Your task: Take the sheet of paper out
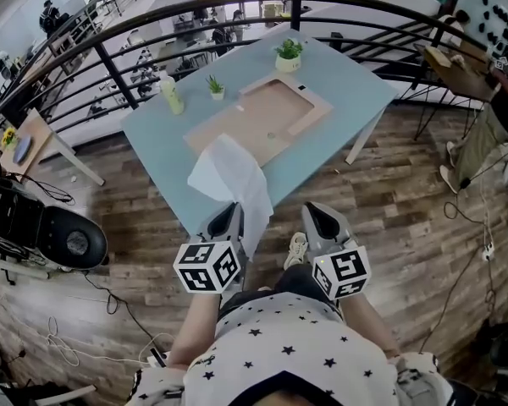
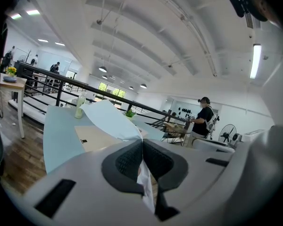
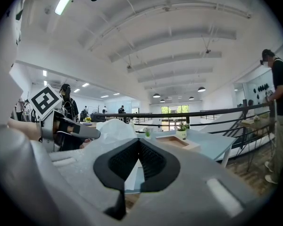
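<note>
left gripper (image 1: 228, 216) jaws pinched tight on the sheet of paper (image 1: 229, 172), rest flopping ahead over the bench (image 1: 349, 85), right gripper (image 1: 321, 218) jaws closed, empty

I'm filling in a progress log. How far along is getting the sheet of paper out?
Done: the wooden tray on the table looks empty, so the sheet of paper is out. In hand: the left gripper pinches the sheet's edge in its fingers, holding it up by the table's near end; the right gripper is shut, empty. Left: probably just setting the sheet aside and releasing.
</note>
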`<state>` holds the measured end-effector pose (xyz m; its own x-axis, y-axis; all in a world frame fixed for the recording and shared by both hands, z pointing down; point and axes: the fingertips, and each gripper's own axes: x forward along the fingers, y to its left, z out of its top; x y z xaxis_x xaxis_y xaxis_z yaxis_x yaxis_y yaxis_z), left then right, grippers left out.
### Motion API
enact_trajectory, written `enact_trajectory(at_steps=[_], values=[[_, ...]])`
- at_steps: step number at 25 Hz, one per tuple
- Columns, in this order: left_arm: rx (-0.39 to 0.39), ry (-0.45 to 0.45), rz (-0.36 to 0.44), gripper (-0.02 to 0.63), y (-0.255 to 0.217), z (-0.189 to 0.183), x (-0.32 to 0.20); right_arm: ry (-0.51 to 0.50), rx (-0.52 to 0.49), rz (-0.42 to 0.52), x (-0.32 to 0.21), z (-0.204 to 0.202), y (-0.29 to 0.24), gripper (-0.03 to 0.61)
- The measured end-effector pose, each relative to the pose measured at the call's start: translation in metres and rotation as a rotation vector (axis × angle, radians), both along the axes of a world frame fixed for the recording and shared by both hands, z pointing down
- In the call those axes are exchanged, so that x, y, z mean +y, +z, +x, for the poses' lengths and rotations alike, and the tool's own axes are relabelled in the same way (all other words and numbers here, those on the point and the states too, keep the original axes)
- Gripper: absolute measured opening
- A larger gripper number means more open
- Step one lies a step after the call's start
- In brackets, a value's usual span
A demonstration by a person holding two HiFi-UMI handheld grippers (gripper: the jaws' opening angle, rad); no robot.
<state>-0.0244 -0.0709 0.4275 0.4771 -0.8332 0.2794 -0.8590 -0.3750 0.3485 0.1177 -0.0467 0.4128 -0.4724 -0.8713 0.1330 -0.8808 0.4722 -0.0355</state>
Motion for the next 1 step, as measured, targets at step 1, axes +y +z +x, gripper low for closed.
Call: enact_trajectory(at_steps=[1], values=[[-0.001, -0.001, -0.001, 0.006, 0.0009, -0.0003, -0.0006, 0.0, -0.001, 0.0, -0.0007, 0.0001, 0.0004, 0.006]])
